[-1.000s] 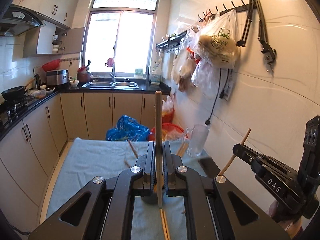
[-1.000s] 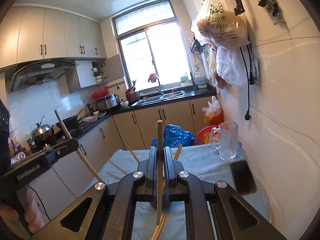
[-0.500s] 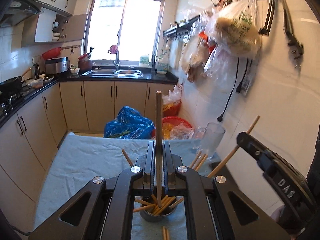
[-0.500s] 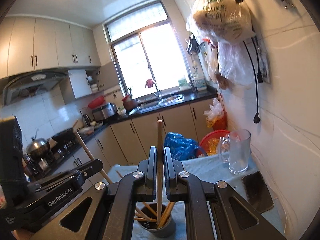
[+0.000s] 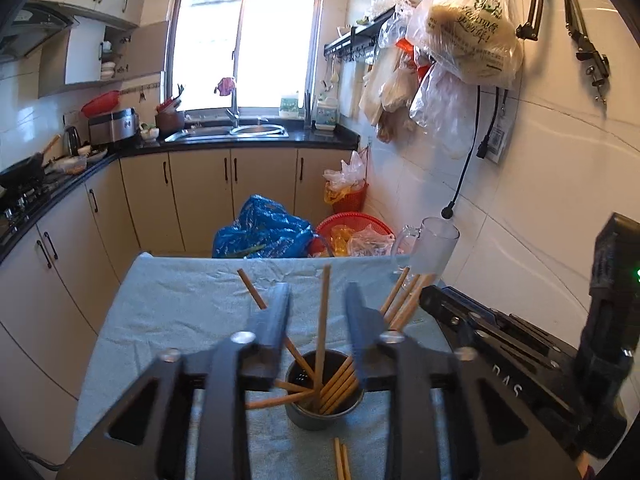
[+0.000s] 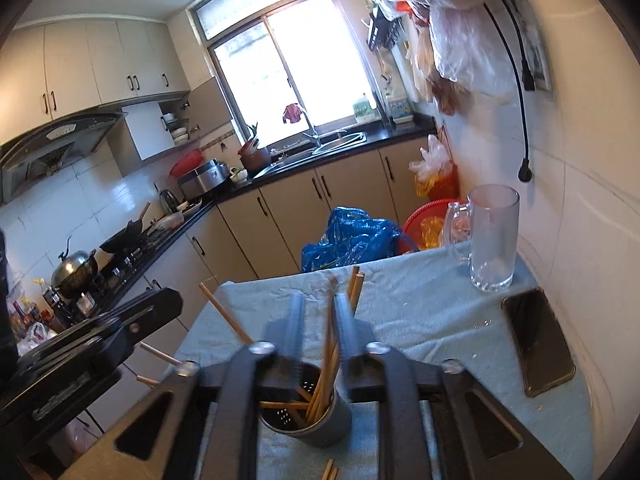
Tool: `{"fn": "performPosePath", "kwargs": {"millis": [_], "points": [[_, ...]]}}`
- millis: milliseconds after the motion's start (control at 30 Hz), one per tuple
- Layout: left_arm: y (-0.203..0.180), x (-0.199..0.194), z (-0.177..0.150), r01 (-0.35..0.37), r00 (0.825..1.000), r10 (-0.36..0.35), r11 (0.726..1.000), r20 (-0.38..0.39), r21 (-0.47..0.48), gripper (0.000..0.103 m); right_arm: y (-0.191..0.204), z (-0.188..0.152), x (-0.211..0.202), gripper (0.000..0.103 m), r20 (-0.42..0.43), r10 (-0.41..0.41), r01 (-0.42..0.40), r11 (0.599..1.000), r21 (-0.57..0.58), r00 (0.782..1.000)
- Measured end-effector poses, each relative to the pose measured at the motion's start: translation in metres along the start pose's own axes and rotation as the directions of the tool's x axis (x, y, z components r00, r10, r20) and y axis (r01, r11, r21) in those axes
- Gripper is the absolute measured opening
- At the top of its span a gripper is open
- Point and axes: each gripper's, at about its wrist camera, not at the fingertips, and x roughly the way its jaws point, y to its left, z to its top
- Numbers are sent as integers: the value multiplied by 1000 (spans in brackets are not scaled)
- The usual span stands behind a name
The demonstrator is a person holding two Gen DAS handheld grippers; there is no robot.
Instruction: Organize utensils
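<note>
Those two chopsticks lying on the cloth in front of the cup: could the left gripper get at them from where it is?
Probably yes. The left gripper is open, and the loose chopsticks lie bare on the cloth below it, apart from the cup.

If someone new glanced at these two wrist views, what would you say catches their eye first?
Most striking is the dark round metal holder bristling with wooden chopsticks, standing on the light blue cloth-covered table just ahead of both open grippers. Next comes the clear glass mug at the table's far right corner by the tiled wall, with a black phone lying flat just nearer. A few loose chopsticks lie on the cloth in front of the holder.
</note>
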Motion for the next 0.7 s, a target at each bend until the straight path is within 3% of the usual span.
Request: {"fn": "performPosePath", "kwargs": {"millis": [467, 700], "points": [[1, -95, -37, -94, 994, 90, 994, 68, 56, 51, 0, -9, -71, 54, 30, -50, 52, 997, -55, 998], [6, -135, -75, -151, 987, 146, 985, 66, 78, 58, -12, -29, -118, 58, 14, -131, 132, 987, -95, 991]]}}
